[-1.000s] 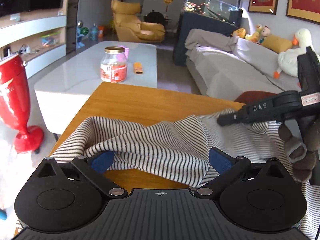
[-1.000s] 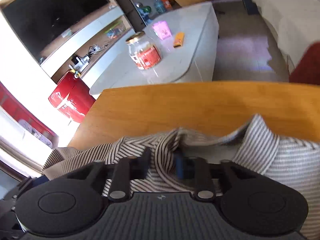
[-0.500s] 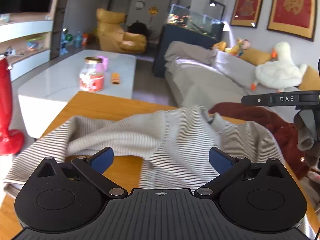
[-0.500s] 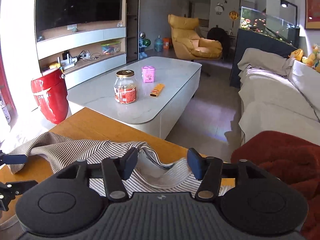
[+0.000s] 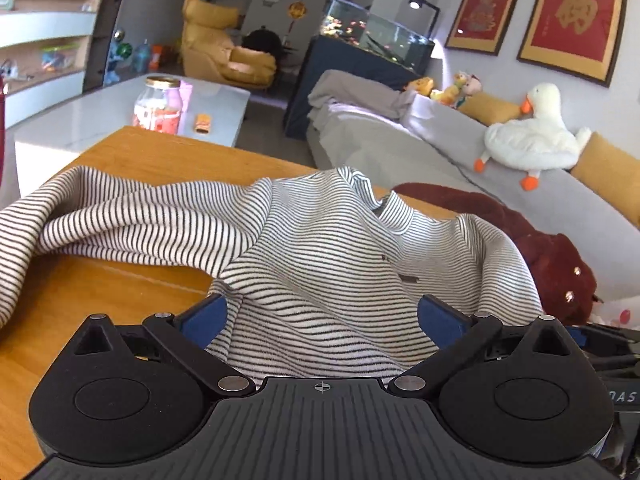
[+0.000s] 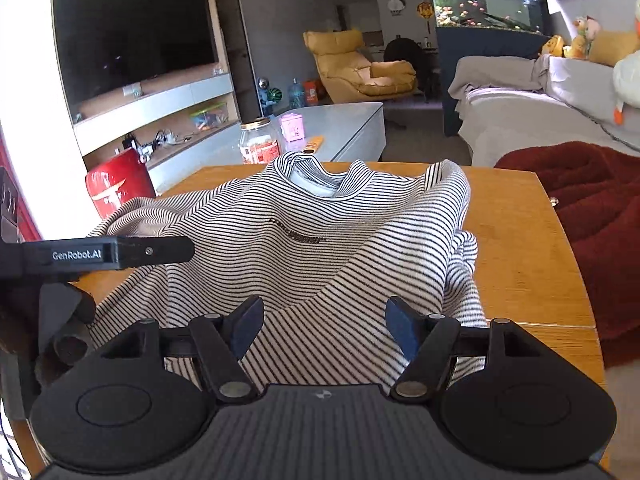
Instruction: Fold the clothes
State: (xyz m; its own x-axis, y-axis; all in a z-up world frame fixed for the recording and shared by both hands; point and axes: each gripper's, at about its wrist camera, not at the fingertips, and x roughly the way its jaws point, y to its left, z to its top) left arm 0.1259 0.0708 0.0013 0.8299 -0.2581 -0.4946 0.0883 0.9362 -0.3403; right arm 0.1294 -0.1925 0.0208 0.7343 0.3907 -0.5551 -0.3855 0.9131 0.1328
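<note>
Striped shirt (image 6: pixel 320 248) lying rumpled on the wooden table (image 6: pixel 528 248), both grippers over its near hem.

The left gripper (image 5: pixel 322 316) and right gripper (image 6: pixel 322 324) each have their fingers spread wide, holding nothing, with the cloth lying between the blue pads. The collar points away from the tools; one sleeve trails off ahead and left of the left gripper.

Each camera sits just behind its own fingers, looking forward low over the bench (image 5: pixel 120 288) at close range. The left view faces toward the sofa (image 5: pixel 400 152); the right view faces toward the television (image 6: pixel 132 36). Both share the striped shirt (image 6: pixel 320 248) between the fingers and the jar (image 5: pixel 158 104) beyond.
</note>
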